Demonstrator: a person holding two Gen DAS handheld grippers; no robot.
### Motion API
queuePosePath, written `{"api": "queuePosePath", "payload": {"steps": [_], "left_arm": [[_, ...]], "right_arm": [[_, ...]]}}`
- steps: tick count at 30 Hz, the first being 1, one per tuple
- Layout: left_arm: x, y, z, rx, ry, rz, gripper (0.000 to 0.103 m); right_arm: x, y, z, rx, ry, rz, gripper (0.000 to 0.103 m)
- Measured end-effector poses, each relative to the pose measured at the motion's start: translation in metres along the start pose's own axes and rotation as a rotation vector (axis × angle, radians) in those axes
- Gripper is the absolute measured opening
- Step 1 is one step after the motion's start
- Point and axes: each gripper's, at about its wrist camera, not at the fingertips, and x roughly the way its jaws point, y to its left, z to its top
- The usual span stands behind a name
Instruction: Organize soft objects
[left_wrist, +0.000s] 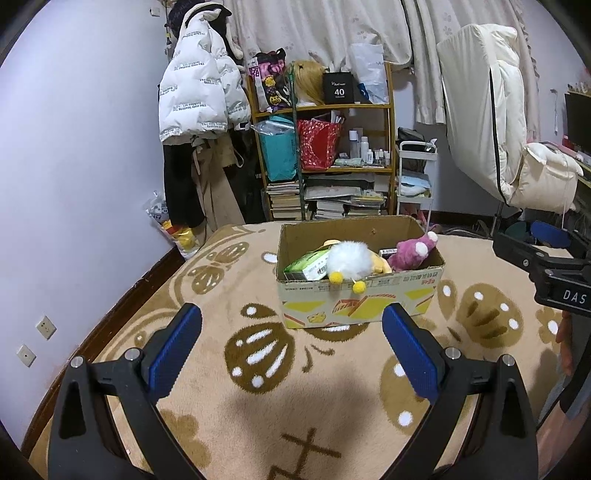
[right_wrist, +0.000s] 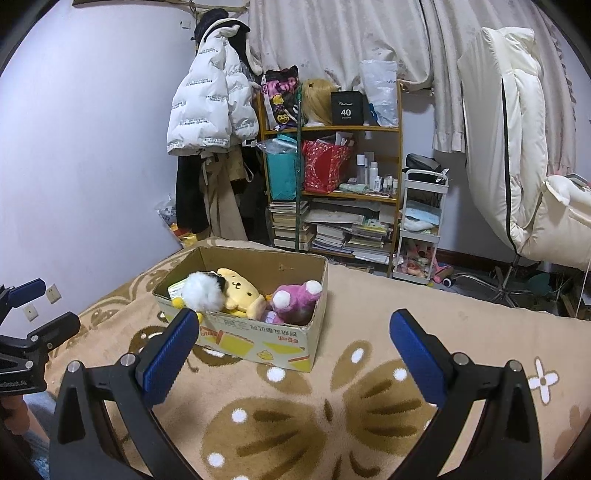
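While both tools hover: the left tool (left_wrist: 291, 350) and right tool (right_wrist: 293, 350) gape wide, gripping nothing.
Toys' place: white fluffy toy (right_wrist: 203, 291), yellow plush dog (right_wrist: 240, 291) and pink plush (right_wrist: 291, 301) lie inside the cardboard box (right_wrist: 258, 347), on the patterned blanket (right_wrist: 332, 424).
White toy's pose: it droops over the box's near rim, yellow feet (left_wrist: 345, 282) dangling outside.
Handling: probably light, squashy and non-slippery; fur compresses, so a pinch holds easily.
Where to grip: likely the white toy's body just above the rim, pinching deep rather than only fur.
Risk: the light box may drag along.
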Motion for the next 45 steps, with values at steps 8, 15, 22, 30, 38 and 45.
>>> {"api": "queuePosePath", "payload": {"steps": [8,15,22,30,38,45], "left_arm": [[0.0008,0.0061,-0.0001,-0.022,0.01,-0.008,0.097],[0.0012,0.005,-0.0007,-0.014,0.01,-0.012,0.097],[0.0011,0.0042,-0.0016,-0.012,0.012,-0.01,0.098],[0.0006,0.0038,-0.0025,-0.015,0.01,-0.011,0.098],[0.0013,0.0029,-0.005,-0.016,0.006,-0.008,0.098],[0.0019,-0.0001,-0.0076,-0.014,0.014,-0.011,0.098]], "right_arm": [[0.0012,-0.0004,-0.0003,-0.001,0.0,0.002,0.103],[0.0017,-0.0023,-0.0006,0.0,0.001,0.002,0.103],[0.0012,-0.0034,-0.0001,-0.003,0.001,0.004,0.103],[0.003,-0.0061,-0.0044,-0.007,0.009,0.002,0.103],[0.003,-0.0057,-0.0037,-0.007,0.01,0.002,0.103],[0.0029,-0.0081,-0.004,-0.006,0.01,0.003,0.103]]}}
